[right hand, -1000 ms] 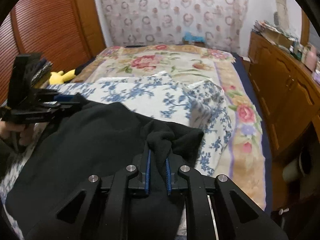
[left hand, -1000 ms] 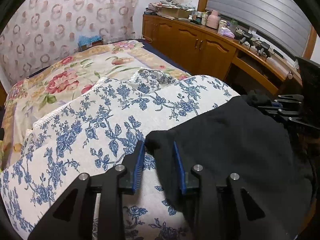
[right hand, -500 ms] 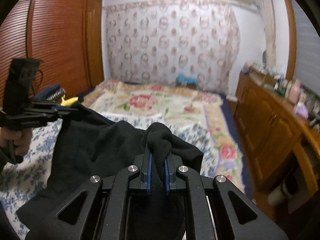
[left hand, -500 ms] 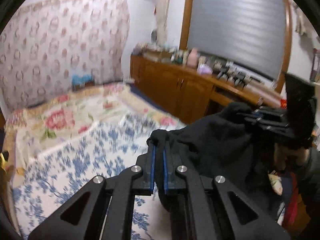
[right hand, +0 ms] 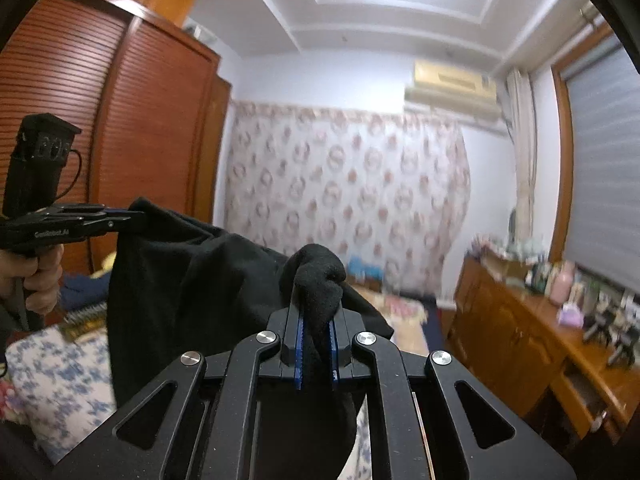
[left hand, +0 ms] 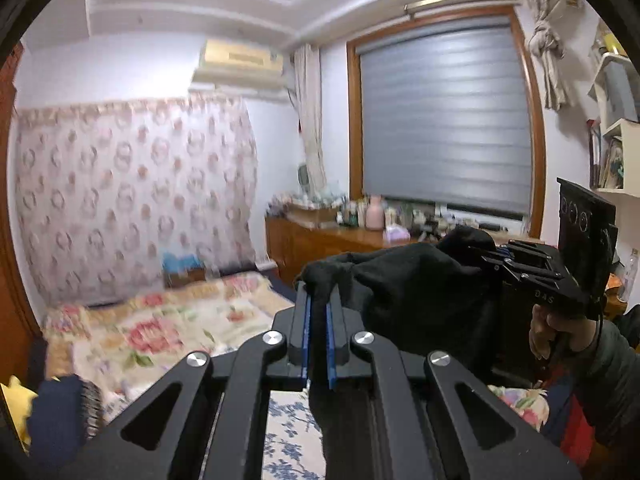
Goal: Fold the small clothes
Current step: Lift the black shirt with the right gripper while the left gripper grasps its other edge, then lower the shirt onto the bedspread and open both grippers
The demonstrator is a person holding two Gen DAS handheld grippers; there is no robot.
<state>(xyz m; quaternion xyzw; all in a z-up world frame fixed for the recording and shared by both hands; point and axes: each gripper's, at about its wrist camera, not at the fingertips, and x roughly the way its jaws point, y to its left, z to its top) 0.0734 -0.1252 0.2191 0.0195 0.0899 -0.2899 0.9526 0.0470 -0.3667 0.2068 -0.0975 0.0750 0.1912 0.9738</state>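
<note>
Left gripper (left hand: 317, 304) clamped narrow on one bunched corner of the soft black fabric garment (left hand: 416, 292). Right gripper (right hand: 316, 322) likewise pinched tight on the opposite corner, cloth wadded between its blue pads (right hand: 298, 344). Garment hangs stretched in the air between the two tools, above the blue-and-white floral bedcover (right hand: 52, 376). White lettering on the left tool's arm (right hand: 51, 233) too blurred to read in full. Partial letters "DAS" readable on the right tool's body (left hand: 545, 297).
</note>
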